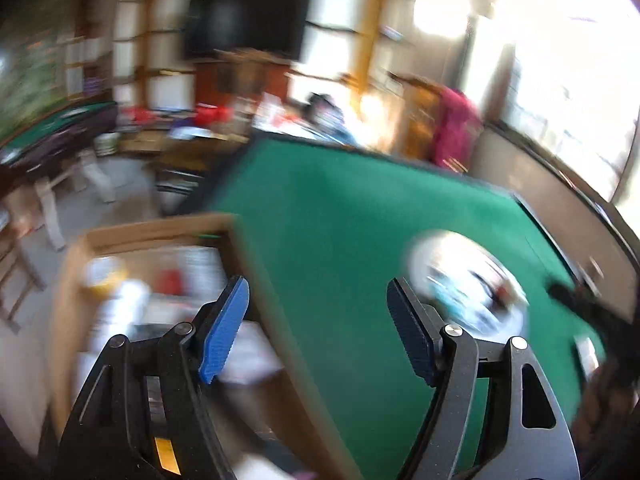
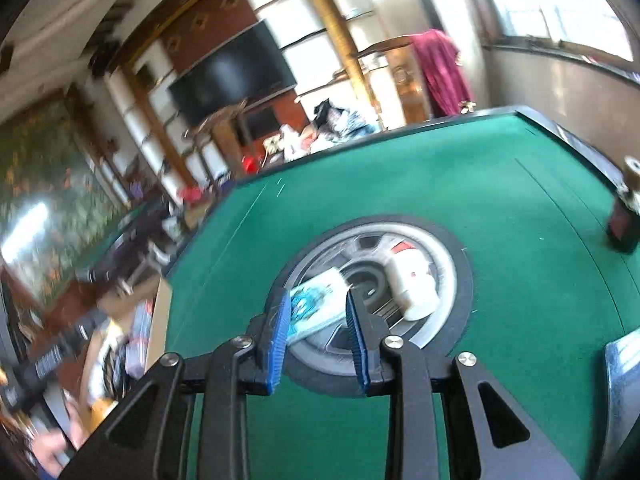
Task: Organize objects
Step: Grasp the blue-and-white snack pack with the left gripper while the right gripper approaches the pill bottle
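Green felt desk [image 2: 500,184] ahead: my right hand-held gripper [image 2: 318,324] hangs released, its jaws apart around the teal packet [image 2: 316,306] without touching it. I'd settle lower before pinching. My left hand-held gripper [image 1: 320,328] is empty and spread, the cardboard box [image 1: 160,232] just beyond its left finger.

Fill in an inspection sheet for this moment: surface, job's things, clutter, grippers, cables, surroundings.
Surface: green felt table with a round centre panel.
Job's things: white cup on its side and a teal packet on the panel; cardboard box of items beside the table.
Clutter: dark bottle near the far edge.
Grippers: left gripper open, empty; right gripper open, packet ahead of it.
Cables: nothing seen.
Surroundings: television, shelving, red cloth; blurred.
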The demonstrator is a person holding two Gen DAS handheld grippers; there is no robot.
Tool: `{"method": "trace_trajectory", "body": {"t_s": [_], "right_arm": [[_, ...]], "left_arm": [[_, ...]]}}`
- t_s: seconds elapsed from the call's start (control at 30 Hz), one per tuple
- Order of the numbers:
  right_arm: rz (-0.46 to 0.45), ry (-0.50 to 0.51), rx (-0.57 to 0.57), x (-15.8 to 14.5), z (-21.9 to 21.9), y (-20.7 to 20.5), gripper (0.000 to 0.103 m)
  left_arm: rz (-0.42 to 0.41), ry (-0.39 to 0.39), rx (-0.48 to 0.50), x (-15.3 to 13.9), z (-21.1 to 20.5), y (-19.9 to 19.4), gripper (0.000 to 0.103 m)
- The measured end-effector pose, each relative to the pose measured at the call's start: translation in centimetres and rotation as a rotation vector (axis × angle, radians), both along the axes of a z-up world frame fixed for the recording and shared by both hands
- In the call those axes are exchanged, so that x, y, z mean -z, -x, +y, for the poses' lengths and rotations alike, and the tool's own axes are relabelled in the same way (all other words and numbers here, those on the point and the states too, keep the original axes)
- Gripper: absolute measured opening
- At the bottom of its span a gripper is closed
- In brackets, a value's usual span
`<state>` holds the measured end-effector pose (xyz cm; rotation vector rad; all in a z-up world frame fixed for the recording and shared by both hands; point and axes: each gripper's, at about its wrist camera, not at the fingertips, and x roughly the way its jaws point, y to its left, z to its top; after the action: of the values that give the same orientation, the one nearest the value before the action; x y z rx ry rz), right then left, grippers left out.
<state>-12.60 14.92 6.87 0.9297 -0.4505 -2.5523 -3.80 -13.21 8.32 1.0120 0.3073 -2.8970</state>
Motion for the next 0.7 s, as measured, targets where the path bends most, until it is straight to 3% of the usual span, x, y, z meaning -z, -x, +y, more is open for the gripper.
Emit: {"method": "trace_trajectory", "body": {"t_s": [0.03,0.07,0.17,0.3,0.47,0.6,0.7], "right_arm": [[-0.012,0.033,0.014,0.0,0.6,0.1,0.039],[-0.027,0.063,0.027,0.1,1.2,0.2,0.040],[-0.072,0.140,0.034,0.5,2.2,0.7,0.041],[-0.112,0.237,0.022,0.8,3.5,1.2,0.041],[-0.134,0.308,0.024,1.1,4.7,1.8,0.041],[-0.165,0.350,0.018,1.5,5.1,2.4,0.041],[-0.168,0.350,0.027,1.5,5.2,2.8,0.041]], "left_arm": [[-0.045,-0.030,0.083,0.3,1.6,1.2,0.080],[-0.136,-0.082,0.226,1.0,3.9,3.2,0.080],[-0.276,-0.105,0.409,2.2,8.0,7.8,0.080],[-0.403,-0.003,0.473,3.8,10.3,13.5,0.080],[-0.431,0.168,0.522,4.8,11.8,16.2,0.080],[-0.452,0.183,0.619,5.3,12.9,17.1,0.080],[-0.469,0.242,0.602,6.3,13.9,18.4,0.080]]}}
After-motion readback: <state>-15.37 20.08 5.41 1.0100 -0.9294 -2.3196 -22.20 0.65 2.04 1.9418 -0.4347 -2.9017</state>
